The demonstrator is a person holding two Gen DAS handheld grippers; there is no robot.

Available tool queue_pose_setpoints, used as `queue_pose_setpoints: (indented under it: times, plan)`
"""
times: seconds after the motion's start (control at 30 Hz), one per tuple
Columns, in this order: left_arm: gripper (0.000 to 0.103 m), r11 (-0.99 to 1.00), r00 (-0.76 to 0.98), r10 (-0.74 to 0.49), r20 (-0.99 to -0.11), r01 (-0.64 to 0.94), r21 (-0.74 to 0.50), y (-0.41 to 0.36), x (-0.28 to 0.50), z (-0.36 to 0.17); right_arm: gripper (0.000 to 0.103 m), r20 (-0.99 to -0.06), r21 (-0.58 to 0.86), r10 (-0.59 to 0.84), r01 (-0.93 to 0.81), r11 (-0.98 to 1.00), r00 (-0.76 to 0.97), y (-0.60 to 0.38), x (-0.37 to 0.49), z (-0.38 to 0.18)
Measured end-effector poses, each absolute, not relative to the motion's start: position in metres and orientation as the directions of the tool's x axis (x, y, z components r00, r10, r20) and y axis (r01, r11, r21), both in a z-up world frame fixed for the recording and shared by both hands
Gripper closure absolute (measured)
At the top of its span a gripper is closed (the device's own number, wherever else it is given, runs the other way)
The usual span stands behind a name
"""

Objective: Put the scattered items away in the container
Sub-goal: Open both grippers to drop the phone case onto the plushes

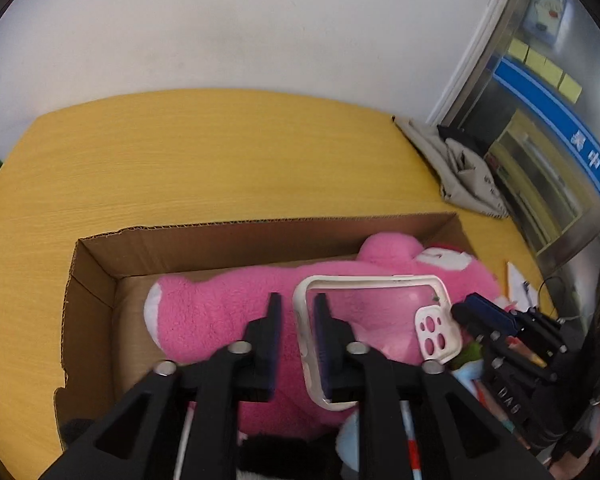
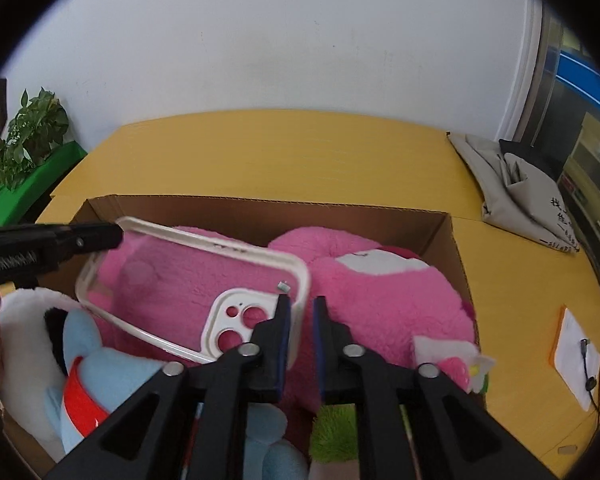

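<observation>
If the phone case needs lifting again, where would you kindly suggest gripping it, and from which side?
Grip the phone case by its thin white side rim, coming from above with one finger inside the shell and one outside. It lies open and tilted on the pink plush in the box; the clear back is too broad to pinch.

plush toy (image 1: 220, 312): pink | phone case (image 2: 236, 280): clear, white rim | box (image 1: 220, 240): brown | table (image 1: 180, 152): yellow woodgrain

We hold our left gripper (image 1: 297, 308) tilted downward, its jaws parted with a clear gap. Our right gripper (image 2: 302, 312) tilts down alongside it, jaws narrowly apart, fingertips angled toward the left one's.
</observation>
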State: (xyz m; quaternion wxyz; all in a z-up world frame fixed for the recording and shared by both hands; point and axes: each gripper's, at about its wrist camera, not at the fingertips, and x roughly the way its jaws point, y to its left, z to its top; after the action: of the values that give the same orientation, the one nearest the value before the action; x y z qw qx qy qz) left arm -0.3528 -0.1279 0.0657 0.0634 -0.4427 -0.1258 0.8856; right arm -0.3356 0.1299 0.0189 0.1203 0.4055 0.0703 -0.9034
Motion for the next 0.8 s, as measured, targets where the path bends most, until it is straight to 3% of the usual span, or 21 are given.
queue_pose_setpoints:
  times: [0.03,0.07,0.1,0.2,0.3,0.5,0.8]
  plan:
    - [0.031,-0.959,-0.621,0.213,-0.755,0.015,-0.283,-0.131,-0.346,0.073,0.061,-0.738,-0.039,-0.152,0.267,-0.963,-0.658,0.131,-0.331,0.024]
    - [0.023,-0.962,-0.645,0.190,-0.740,0.029,-0.273,-0.133,-0.338,0.080,0.040,-0.727,-0.040,-0.152,0.261,-0.965,-0.670,0.131,-0.326,0.029]
    - [0.017,-0.966,-0.673,0.162,-0.722,0.040,-0.254,-0.133,-0.327,0.090,0.035,-0.704,-0.028,-0.162,0.255,-0.967,-0.692,0.135,-0.316,0.038]
    - [0.015,-0.975,-0.723,0.124,-0.680,0.038,-0.219,-0.128,-0.291,0.116,0.034,-0.651,-0.017,-0.184,0.256,-0.966,-0.736,0.144,-0.292,0.061]
    - [0.000,-0.983,-0.771,0.094,-0.630,0.031,-0.183,-0.118,-0.238,0.134,0.026,-0.606,-0.019,-0.185,0.247,-0.969,-0.773,0.151,-0.254,0.079]
    - [0.000,-0.991,-0.825,0.090,-0.559,-0.019,-0.131,-0.081,-0.139,0.139,0.026,-0.541,-0.040,-0.181,0.240,-0.970,-0.822,0.160,-0.166,0.090]
    - [0.000,-0.991,-0.870,0.044,-0.491,0.023,-0.130,-0.051,-0.062,0.135,0.025,-0.504,-0.063,-0.157,0.218,-0.974,-0.849,0.169,-0.092,0.086]
